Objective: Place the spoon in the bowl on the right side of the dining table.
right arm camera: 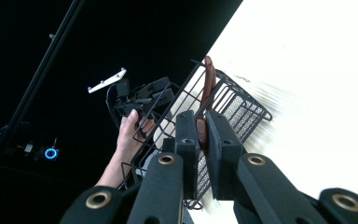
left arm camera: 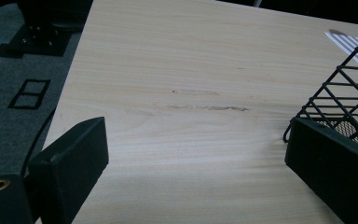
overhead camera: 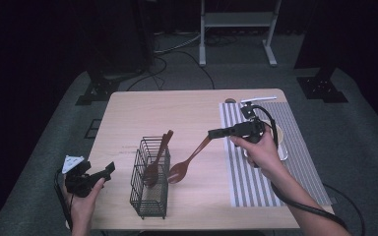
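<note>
Nearest the person, the left gripper (overhead camera: 109, 169) hovers over the front-left corner of the pale wooden table (overhead camera: 187, 105), its jaws spread wide with nothing between them; in the left gripper view they frame bare wood, with the black wire cutlery basket (left arm camera: 342, 95) just past the right jaw. That basket (overhead camera: 150, 179) stands near the front edge and already holds one dark brown wooden spoon (overhead camera: 155, 164), bowl down, handle leaning against the far rim.

Beyond it, the right gripper (overhead camera: 210, 133) is clamped on the handle end of a second reddish-brown wooden spoon (overhead camera: 189, 160), which slants down to the left with its bowl low beside the basket's right wall — whether it touches the table I cannot tell.

The grip sits at the very tip, so the long spoon could pivot or slip out if its bowl knocks the wire rim. A sideways push there would likely slide or tip the light basket, since nothing steadies it — and the front edge is near. The bowl also has to clear the spoon already inside.

There is open wood left of and behind the basket. To the right lies a grey-and-white striped placemat (overhead camera: 295, 147) with a pale round dish (overhead camera: 278, 133) behind the right hand (overhead camera: 261, 153).
</note>
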Demonstrator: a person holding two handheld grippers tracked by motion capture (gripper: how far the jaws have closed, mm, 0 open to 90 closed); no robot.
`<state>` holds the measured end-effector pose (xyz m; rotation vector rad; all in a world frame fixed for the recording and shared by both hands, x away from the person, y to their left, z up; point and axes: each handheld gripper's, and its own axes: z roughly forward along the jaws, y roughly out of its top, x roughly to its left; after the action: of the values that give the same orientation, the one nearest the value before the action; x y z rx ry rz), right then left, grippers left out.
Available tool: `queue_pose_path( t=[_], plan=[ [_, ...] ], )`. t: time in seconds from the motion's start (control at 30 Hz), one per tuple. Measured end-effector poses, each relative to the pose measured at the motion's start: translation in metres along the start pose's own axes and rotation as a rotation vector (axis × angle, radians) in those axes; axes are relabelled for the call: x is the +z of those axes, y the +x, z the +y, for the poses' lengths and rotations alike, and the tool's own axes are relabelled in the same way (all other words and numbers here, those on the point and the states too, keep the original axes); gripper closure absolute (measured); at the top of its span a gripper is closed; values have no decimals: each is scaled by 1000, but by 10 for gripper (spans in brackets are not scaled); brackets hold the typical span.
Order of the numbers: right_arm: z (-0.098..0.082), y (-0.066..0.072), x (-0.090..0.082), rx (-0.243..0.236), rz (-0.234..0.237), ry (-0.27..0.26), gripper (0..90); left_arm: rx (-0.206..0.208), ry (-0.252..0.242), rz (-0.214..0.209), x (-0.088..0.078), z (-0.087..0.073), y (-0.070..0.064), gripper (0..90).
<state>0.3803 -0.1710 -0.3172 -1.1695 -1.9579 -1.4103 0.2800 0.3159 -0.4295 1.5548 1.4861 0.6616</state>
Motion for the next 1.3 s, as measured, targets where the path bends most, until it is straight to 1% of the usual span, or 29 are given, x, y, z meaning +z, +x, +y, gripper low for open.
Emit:
queue_pose_path(
  t=[0.37,0.73,1.3],
  plan=[
    [1,-12,-6,22,-22,-12,833,5,4,0,0,0,0,49],
    [0,-24,-10,46,-29,-25,833,8,6,-1,1,0,0,49],
    [-3,-38,-24,74,-52,-60,833,7,5,0,1,0,0,49]
  ],
)
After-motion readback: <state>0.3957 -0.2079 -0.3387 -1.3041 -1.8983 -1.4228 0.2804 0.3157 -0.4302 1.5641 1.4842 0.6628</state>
